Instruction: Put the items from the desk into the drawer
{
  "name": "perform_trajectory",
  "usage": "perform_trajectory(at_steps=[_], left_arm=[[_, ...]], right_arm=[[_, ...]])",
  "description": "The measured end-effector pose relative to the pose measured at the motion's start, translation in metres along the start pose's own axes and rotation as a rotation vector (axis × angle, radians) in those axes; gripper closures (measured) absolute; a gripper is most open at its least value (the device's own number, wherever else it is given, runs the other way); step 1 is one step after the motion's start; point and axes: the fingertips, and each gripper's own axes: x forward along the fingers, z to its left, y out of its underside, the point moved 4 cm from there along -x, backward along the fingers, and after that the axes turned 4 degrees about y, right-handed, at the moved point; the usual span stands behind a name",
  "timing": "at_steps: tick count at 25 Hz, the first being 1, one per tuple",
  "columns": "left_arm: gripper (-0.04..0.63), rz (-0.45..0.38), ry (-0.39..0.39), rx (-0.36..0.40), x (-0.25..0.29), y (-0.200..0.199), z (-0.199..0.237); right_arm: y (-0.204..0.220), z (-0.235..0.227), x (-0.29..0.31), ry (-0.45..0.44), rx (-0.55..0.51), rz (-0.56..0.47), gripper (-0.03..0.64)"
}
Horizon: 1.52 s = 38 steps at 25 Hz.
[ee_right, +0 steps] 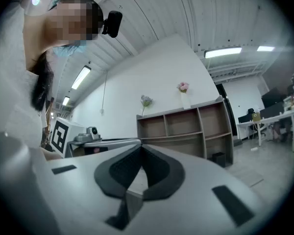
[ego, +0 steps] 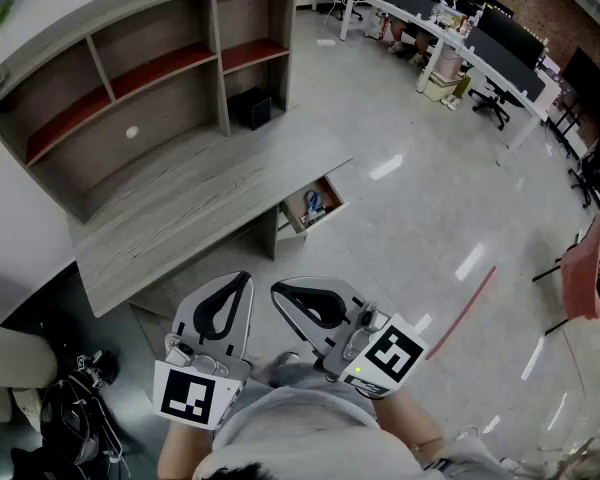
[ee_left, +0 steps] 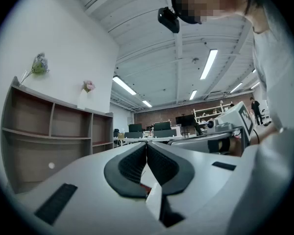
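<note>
Items (ego: 305, 211) for this task seem to lie in the drawer (ego: 337, 196) already, so I judge the job nearly done or paused. From the left: the shelf unit (ego: 160, 78) stands on the back of the table (ego: 200, 203), and one small white round thing (ego: 132, 132) shows in its lower bay. Whether it lies loose there or belongs to the back wall, I cannot tell. The table top in front shows nothing on it. Under the table's right end the drawer stands pulled out over the floor (ego: 410, 228), with a blue thing (ego: 313, 202) and some others inside, too small to name. Nearer the person, well apart from the table, the left tool (ego: 246, 278) has its jaws pressed together with nothing between them. The right tool (ego: 277, 289), just beside it, is the same: closed and empty. If the white thing is loose, fetching it is the step in hand. To do it well, walk up to the table first and spread the left tool's jaws before they enter the bay. Come in level under the shelf above, and close gently, since a round thing may roll away. Carry it low and release it over a free spot in the drawer, not on the blue thing.
</note>
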Motion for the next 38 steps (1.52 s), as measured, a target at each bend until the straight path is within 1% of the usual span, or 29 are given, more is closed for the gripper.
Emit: perform_trajectory(at_steps=[7,11,15,19,22,24,29,34,38], left_arm=[[0.584,0.030,-0.013,0.024,-0.012,-0.004,0.019],[0.584,0.014,-0.029,0.031,-0.006,-0.008,0.028],[0.584,0.012,-0.005,0.042,0.014,-0.008,0.019],[0.584,0.003,0.012,0.040,0.030,-0.009,0.001],[0.584,0.011,0.029,0.026,0.036,-0.007,-0.005],[0.584,0.025,0.040,0.011,0.040,-0.003,-0.002],[0.584,0.016,0.048,-0.008,0.056,0.001,0.013],[0.583,0.033,0.099,-0.046,0.080,0.013,0.030],[0.583,0.011,0.134,-0.051,0.107,0.015,0.050]], right_arm=[[-0.003,0.008,0.021,-0.013,0.017,-0.019,0.609],[-0.007,0.003,0.025,-0.019,0.015,-0.035,0.609],[-0.010,-0.015,0.013,0.021,0.022,-0.053,0.609],[-0.011,-0.029,-0.005,0.028,0.039,-0.050,0.607],[-0.011,-0.039,-0.009,0.037,0.042,-0.052,0.607],[-0.010,-0.043,-0.009,0.048,0.052,-0.058,0.607],[-0.005,-0.057,-0.004,0.070,0.076,-0.060,0.606],[-0.003,-0.079,0.007,0.119,0.075,-0.053,0.606],[-0.001,-0.100,0.023,0.160,0.068,-0.029,0.606]])
